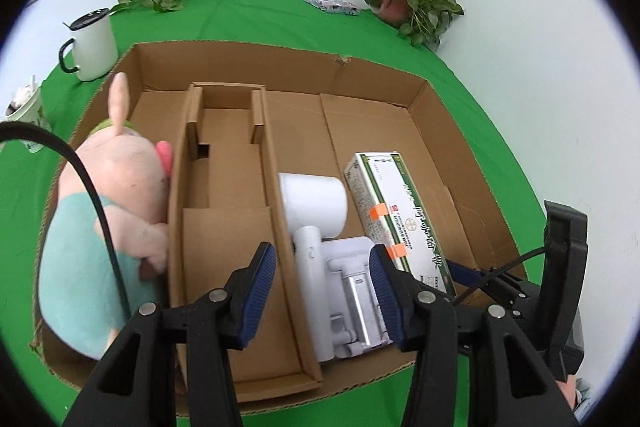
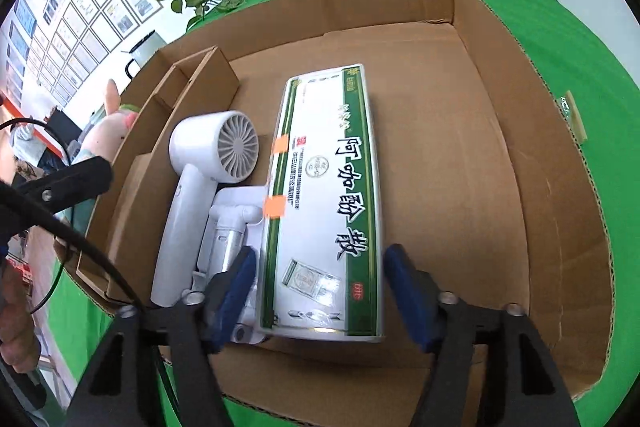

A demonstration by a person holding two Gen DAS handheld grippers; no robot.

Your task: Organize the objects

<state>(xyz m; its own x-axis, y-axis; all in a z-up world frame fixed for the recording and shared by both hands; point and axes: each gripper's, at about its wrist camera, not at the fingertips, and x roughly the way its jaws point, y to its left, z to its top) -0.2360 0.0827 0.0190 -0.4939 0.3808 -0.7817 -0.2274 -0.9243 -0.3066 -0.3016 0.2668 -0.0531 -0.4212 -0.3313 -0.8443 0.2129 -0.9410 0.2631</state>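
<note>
My right hand-held gripper (image 2: 318,287) straddles the carton's (image 2: 326,187) near end, pads off it, released. My left hand-held gripper (image 1: 322,291) hangs empty above the dryer (image 1: 312,211). Both lie in the box's (image 2: 520,115) right bay, bare floor beside; the middle bay is bare, the pig (image 1: 108,195) fills the left. The tabletop (image 1: 480,99) is green.

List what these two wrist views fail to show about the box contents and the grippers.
- White bracket, left wrist view: its lower part is hidden behind the left hand-held gripper.
- Medicine box, right wrist view: whether the right hand-held gripper presses on it is unclear; a gap shows at the right pad.
- Plush pig, left wrist view: lower body hidden by the cardboard box wall and a cable.
- Hair dryer, right wrist view: handle end hidden behind the gripper.
</note>
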